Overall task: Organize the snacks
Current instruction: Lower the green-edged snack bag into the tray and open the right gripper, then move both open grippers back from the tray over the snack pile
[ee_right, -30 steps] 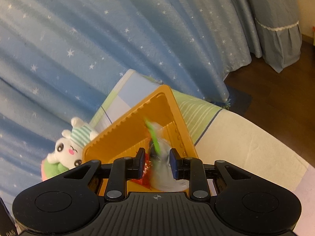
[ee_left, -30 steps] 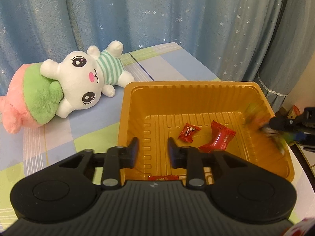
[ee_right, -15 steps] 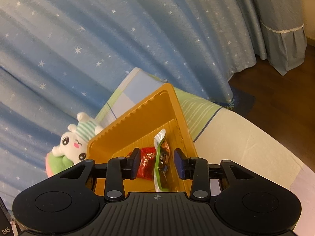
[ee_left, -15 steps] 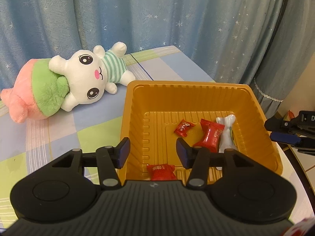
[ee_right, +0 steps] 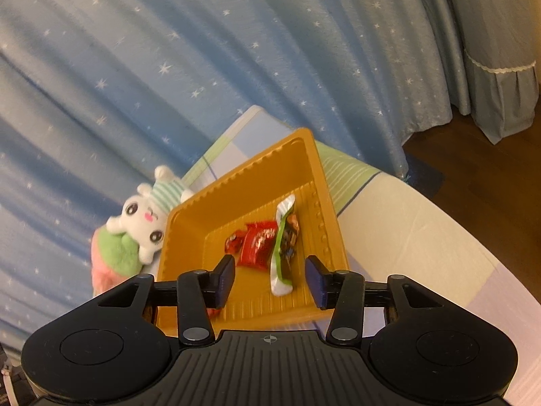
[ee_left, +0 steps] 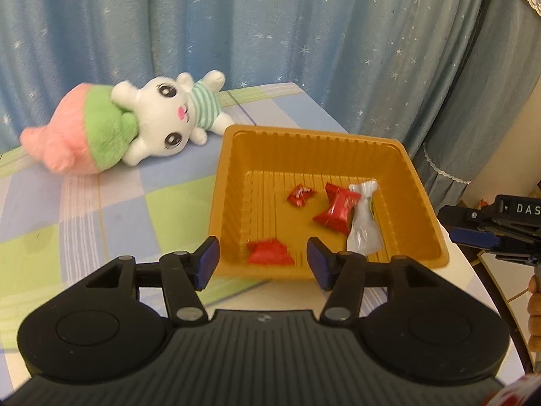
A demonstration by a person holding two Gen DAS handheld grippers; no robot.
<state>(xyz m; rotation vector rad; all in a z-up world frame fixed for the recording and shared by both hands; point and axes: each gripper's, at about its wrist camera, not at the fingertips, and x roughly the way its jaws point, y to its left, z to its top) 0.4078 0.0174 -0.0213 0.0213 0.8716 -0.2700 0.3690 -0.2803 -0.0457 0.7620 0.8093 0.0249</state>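
An orange plastic tray (ee_left: 233, 182) (ee_right: 257, 165) sits on a checked cloth. Inside lie three red wrapped candies, one small (ee_left: 300, 195), one large (ee_left: 338, 207) (ee_right: 257, 243) and one at the near wall (ee_left: 268, 253), plus a clear packet with a green stripe (ee_left: 362, 225) (ee_right: 282, 247). My left gripper (ee_left: 263, 262) hangs above the tray's near edge, its jaws opening, nothing pressed between them. My right gripper (ee_right: 270, 277) (ee_left: 473, 235) hovers over the tray's near side, jaws opening too, the packet lying loose below them.
A plush rabbit (ee_left: 169, 121) (ee_right: 148, 216) with a pink and green body lies on the cloth left of the tray. Blue starred curtains (ee_left: 270, 27) hang close behind. The table edge drops to a wooden floor (ee_right: 490, 169) on the right. A hand (ee_left: 534, 297) shows at the right border.
The green-striped packet dropped from my right gripper into the tray. Both grippers opened wider and drew back and upward from the tray, and a red candy came into view below the left one.
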